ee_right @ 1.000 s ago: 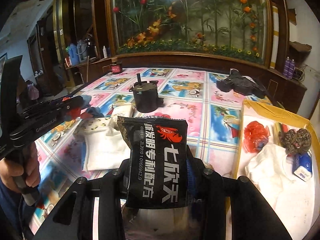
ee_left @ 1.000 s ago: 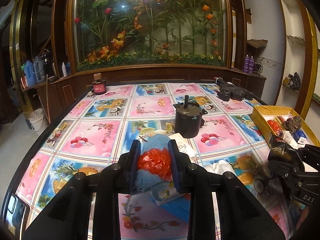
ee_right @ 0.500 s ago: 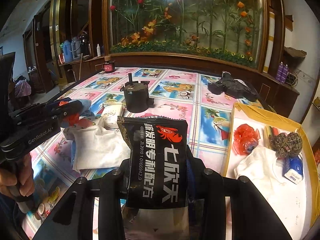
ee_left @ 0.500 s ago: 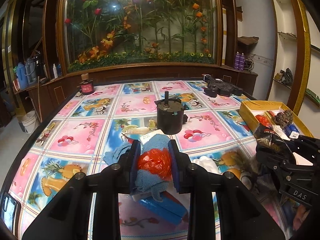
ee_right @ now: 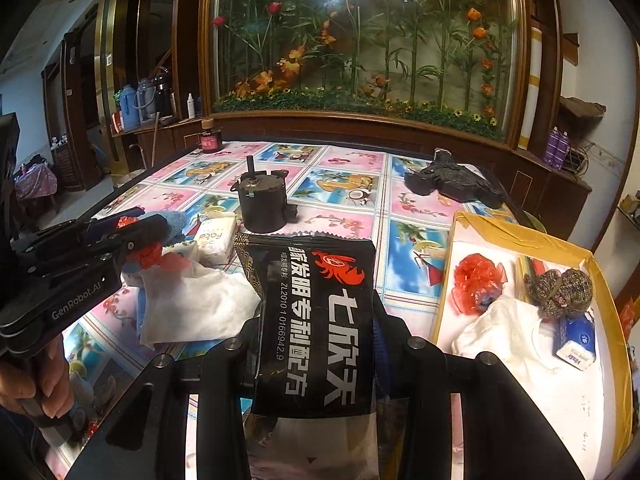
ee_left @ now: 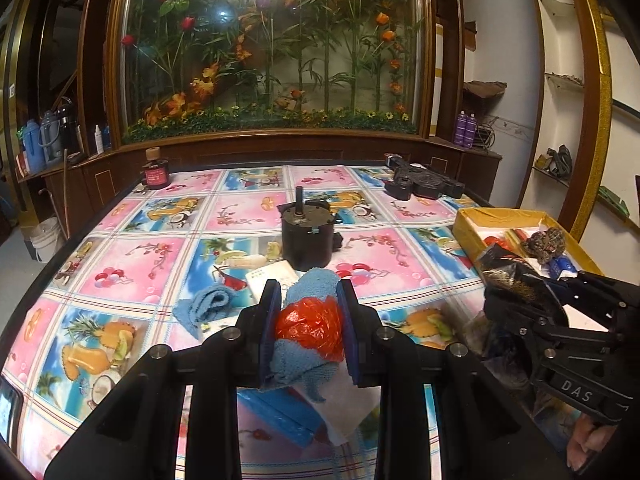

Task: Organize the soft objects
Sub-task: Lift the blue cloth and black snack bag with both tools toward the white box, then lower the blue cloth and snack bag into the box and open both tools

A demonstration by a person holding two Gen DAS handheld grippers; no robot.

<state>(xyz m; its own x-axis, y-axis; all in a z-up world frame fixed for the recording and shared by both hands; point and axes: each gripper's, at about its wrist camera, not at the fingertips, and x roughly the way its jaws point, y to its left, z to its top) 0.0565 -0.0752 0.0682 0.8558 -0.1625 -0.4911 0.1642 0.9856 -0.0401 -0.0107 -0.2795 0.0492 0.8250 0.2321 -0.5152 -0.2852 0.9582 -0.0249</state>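
At table's right edge, yellow box (ee_right: 520,236) held red wrap (ee_right: 478,280), white cloth (ee_right: 504,332), knit ball (ee_right: 560,290). Right gripper (ee_right: 316,344) pinched black pouch (ee_right: 316,320), upright, long axis vertical, unchanged. Left gripper (ee_left: 308,324) clamped blue towel (ee_left: 298,364) and red bag (ee_left: 310,328) over near edge; view had shifted sideways since earlier.

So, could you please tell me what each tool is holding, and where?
Left tool: red plastic bag wrapped in blue cloth, pinched mid-bundle. Right tool: black packet, lower half.
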